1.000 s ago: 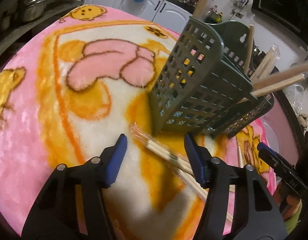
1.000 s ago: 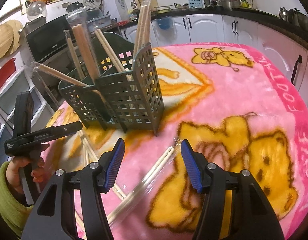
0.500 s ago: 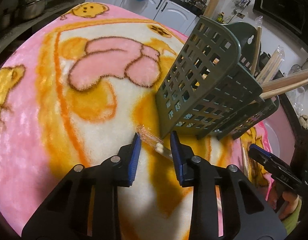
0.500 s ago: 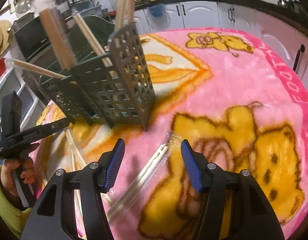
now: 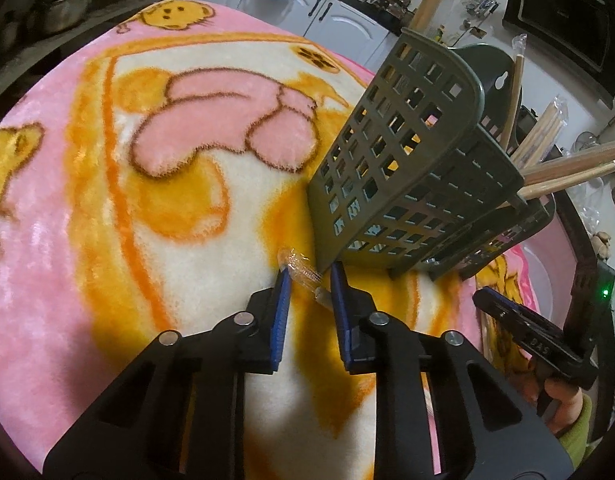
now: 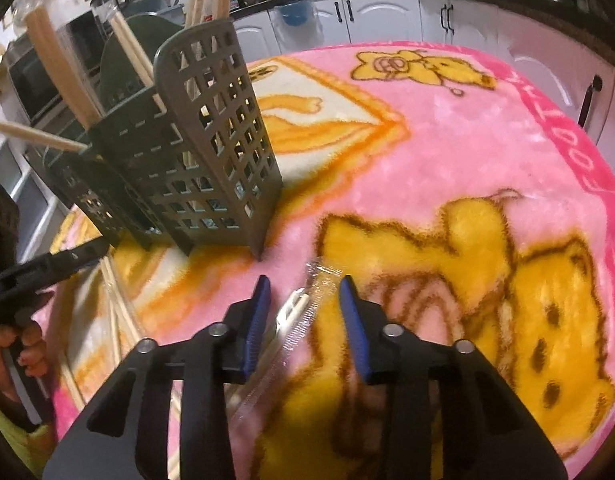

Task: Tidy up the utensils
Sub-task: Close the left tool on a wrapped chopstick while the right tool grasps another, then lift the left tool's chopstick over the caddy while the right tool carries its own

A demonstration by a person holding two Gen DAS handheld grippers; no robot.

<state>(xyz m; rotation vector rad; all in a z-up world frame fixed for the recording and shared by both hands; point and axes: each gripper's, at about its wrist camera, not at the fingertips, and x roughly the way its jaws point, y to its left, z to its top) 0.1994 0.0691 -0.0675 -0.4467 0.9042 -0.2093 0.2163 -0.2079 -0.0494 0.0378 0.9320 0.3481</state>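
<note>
Now nearly pinched: a cellophane-wrapped pair of chopsticks [image 5: 303, 270] lies on the pink cartoon blanket [image 5: 87, 240] just beside the foot of the green utensil caddy [image 5: 407, 168], its crinkled tip poking out between the blue pads of the left gripper [image 5: 307, 276]. A second ago those fingers stood wide apart; they have since narrowed to a slim gap around the wrapper, though whether the pads yet touch it is hard to tell from this angle. The right gripper [image 6: 305, 284] has likewise drawn in around a second wrapped pair [image 6: 303, 312], but its fingers remain clearly parted. Both pick-ups look imminent, with loading into the caddy to follow. The caddy already holds several wooden utensils [image 6: 55, 64], and more loose chopsticks [image 6: 111, 300] lie near it.
</note>
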